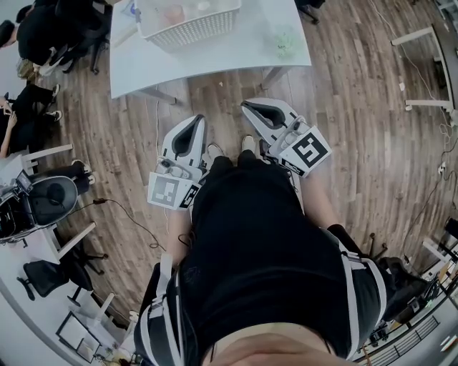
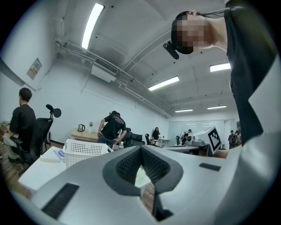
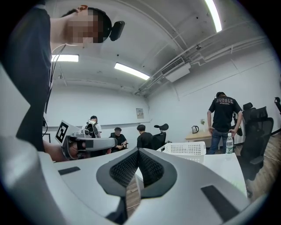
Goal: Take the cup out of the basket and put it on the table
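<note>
Basket (image 1: 189, 25) on white table (image 1: 236, 51); wood floor (image 1: 358, 107); left gripper (image 1: 198, 119), right gripper (image 1: 245, 106) closed, empty.

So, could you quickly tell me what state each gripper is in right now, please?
Left gripper: closed, holding nothing.
Right gripper: closed, holding nothing.

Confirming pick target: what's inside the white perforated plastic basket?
Head view shows pale blurred shapes inside the white perforated basket, one pinkish; no cup identifiable. Its walls hide contents from both gripper views.
</note>
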Action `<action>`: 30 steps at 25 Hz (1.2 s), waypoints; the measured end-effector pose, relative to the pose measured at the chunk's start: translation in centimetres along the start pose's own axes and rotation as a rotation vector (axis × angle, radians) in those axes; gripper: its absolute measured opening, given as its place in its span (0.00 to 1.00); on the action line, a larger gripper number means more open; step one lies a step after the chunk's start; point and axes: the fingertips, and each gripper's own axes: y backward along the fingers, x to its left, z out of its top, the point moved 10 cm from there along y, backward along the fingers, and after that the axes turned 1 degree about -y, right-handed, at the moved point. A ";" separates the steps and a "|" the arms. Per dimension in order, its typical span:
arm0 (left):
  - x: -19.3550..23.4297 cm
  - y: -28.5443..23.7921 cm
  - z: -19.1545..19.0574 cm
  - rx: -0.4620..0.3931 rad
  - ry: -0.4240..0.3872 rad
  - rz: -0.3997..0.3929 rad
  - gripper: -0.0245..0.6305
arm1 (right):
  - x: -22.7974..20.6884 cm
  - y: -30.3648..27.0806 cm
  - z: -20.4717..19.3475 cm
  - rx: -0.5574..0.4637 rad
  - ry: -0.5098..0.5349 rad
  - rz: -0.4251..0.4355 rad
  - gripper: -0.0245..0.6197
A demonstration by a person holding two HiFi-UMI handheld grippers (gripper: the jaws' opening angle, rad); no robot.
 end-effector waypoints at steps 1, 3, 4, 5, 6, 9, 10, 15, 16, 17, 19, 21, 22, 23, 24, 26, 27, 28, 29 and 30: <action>-0.3 -0.2 -0.1 -0.002 0.006 0.007 0.07 | -0.2 0.3 -0.1 0.004 0.001 0.004 0.07; -1.0 -0.7 -0.3 -0.003 0.010 0.012 0.07 | -0.6 0.9 -0.1 0.005 0.000 0.011 0.07; -1.4 -1.0 -0.4 -0.003 0.006 0.012 0.07 | -0.8 1.2 -0.1 0.001 -0.002 0.013 0.07; -1.8 -1.2 -0.3 -0.003 0.000 0.012 0.07 | -1.1 1.4 -0.1 -0.004 -0.005 0.015 0.07; -2.2 -1.5 -0.4 0.000 -0.006 0.012 0.07 | -1.3 1.7 0.0 -0.011 -0.008 0.017 0.06; -3.0 -2.0 -0.5 0.005 -0.013 0.021 0.07 | -1.9 2.2 -0.1 -0.008 -0.003 0.036 0.07; -3.0 -2.1 -0.6 0.005 -0.011 0.024 0.07 | -2.1 2.2 -0.2 -0.004 0.001 0.041 0.07; -3.0 -2.1 -0.8 0.019 -0.008 0.028 0.07 | -2.6 1.9 -0.4 0.002 -0.006 0.042 0.07; -3.1 -2.2 -0.8 0.020 -0.009 0.030 0.07 | -2.7 2.0 -0.4 0.001 -0.009 0.044 0.07; -3.1 -2.2 -0.7 0.018 -0.011 0.033 0.07 | -2.8 1.9 -0.4 0.004 -0.008 0.046 0.07; -2.4 -2.3 -0.7 0.019 -0.018 0.034 0.07 | -3.0 1.3 -0.5 0.014 -0.003 0.044 0.06; -1.4 -2.3 -0.7 0.026 -0.032 0.033 0.07 | -3.1 0.4 -0.4 0.017 0.000 0.040 0.07; -0.9 -2.2 -0.7 0.031 -0.037 0.031 0.07 | -3.2 0.0 -0.4 0.018 0.003 0.038 0.07; -0.4 -2.2 -0.8 0.035 -0.038 0.027 0.07 | -3.2 -0.4 -0.3 0.017 0.005 0.034 0.07; 0.1 -2.3 -0.8 0.036 -0.037 0.023 0.07 | -3.2 -0.7 -0.2 0.015 0.005 0.029 0.07; 0.7 -2.4 -0.8 0.033 -0.038 0.017 0.07 | -3.1 -1.0 0.0 0.007 0.000 0.017 0.07; 1.0 -2.6 -0.7 0.031 -0.038 0.011 0.07 | -3.1 -1.1 0.1 0.009 0.002 0.014 0.06; 1.4 -2.8 -0.6 0.028 -0.037 0.005 0.07 | -3.2 -1.5 0.1 0.015 0.007 0.011 0.07; 2.0 -3.0 -0.4 0.025 -0.036 -0.001 0.07 | -3.4 -2.0 0.2 0.019 0.011 0.007 0.07; 2.7 -3.2 -0.2 0.023 -0.036 -0.006 0.07 | -3.5 -2.6 0.3 0.022 0.015 0.003 0.06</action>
